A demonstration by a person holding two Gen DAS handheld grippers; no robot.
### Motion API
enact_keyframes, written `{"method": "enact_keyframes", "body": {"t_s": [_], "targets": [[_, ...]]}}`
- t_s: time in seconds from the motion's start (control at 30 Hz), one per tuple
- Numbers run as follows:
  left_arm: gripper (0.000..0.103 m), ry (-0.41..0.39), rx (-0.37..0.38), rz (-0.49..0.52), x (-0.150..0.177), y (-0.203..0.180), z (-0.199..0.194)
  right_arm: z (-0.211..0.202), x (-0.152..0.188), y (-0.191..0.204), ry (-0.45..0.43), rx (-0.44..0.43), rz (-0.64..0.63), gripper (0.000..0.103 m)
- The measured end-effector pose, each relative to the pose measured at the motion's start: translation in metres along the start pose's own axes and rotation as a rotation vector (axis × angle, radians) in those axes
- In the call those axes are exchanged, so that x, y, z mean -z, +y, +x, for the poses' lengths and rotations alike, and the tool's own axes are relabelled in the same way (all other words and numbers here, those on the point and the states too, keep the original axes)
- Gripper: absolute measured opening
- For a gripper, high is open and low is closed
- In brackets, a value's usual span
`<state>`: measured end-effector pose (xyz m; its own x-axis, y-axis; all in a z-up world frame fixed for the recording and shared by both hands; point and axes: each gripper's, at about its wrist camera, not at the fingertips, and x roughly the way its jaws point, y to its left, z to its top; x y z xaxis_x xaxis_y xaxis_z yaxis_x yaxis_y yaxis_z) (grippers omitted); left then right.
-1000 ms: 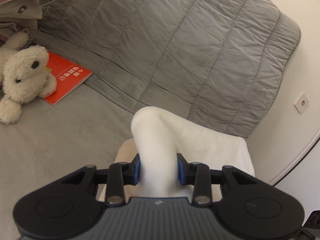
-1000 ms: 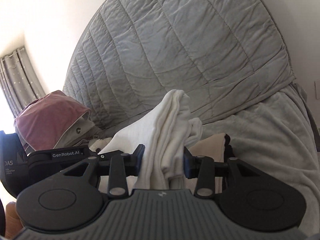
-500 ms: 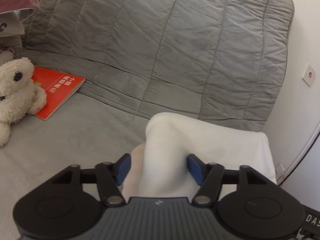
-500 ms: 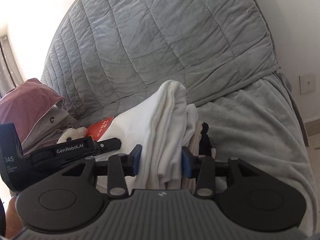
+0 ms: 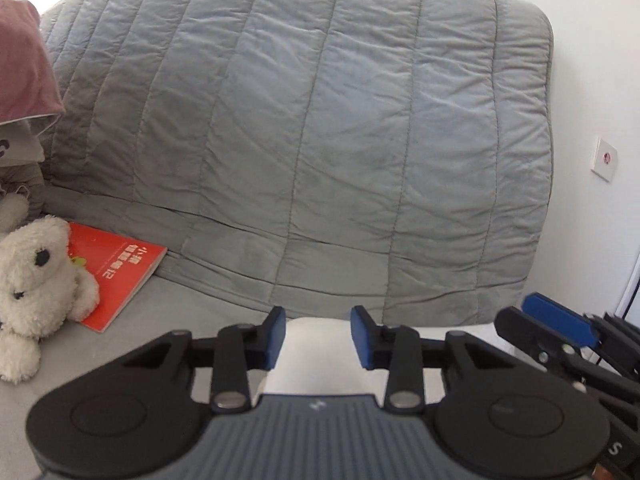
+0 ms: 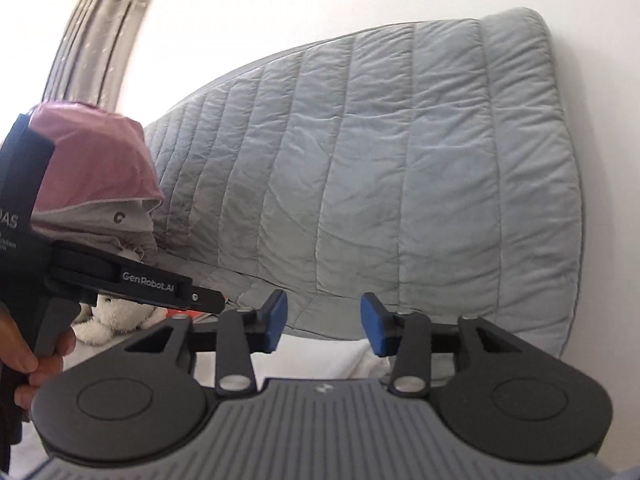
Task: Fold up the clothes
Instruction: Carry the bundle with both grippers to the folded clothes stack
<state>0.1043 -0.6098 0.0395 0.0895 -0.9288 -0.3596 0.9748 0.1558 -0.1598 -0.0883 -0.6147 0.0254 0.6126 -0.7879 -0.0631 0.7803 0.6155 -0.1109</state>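
Note:
The white garment [image 5: 316,360] lies low on the grey sofa seat, just under and behind my left gripper [image 5: 318,334]. Its jaws are closing, and the blue pads stand apart without pressing the cloth. In the right wrist view the same white garment [image 6: 320,360] shows below my right gripper [image 6: 324,322]. That gripper's jaws are also closing, with only the sofa back seen in the gap. One blue pad [image 5: 556,324] of the right gripper pokes in at the left view's right edge. The left gripper's black body [image 6: 160,284] crosses the right view's left side.
A grey quilted sofa back [image 5: 320,140] fills the view ahead. A white plush bear [image 5: 36,280] rests on a red book [image 5: 120,276] at the left. Pink and grey clothes [image 6: 92,168] pile up beyond it. A hand [image 6: 24,356] holds the left gripper's handle. The wall carries a socket [image 5: 604,158].
Both grippers have let go of the white garment, which was bunched up between their pads and now lies low. Both views have rolled and pulled back, and the right gripper now shows beside the left.

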Motion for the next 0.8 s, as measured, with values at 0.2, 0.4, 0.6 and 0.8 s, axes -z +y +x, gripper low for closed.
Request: {"method": "enact_keyframes", "body": {"t_s": [0.2,0.4,0.6,0.8], "targets": [[0.034,0.03,-0.01,0.032,0.013,-0.003,0.031,0.041,0.027,-0.016,0.142,0.011,-0.023,0.02],[0.037,0.046,-0.017,-0.024,0.026,0.009,0.058,0.057,0.051,-0.025,0.219,0.009,0.041,0.024],[0.045,0.045,-0.008,-0.137,0.033,0.024,0.062,0.061,0.053,-0.025,0.229,0.007,0.064,0.024],[0.045,0.043,-0.002,-0.168,0.018,0.025,0.036,0.05,0.041,-0.026,0.189,-0.014,0.044,0.025]]}}
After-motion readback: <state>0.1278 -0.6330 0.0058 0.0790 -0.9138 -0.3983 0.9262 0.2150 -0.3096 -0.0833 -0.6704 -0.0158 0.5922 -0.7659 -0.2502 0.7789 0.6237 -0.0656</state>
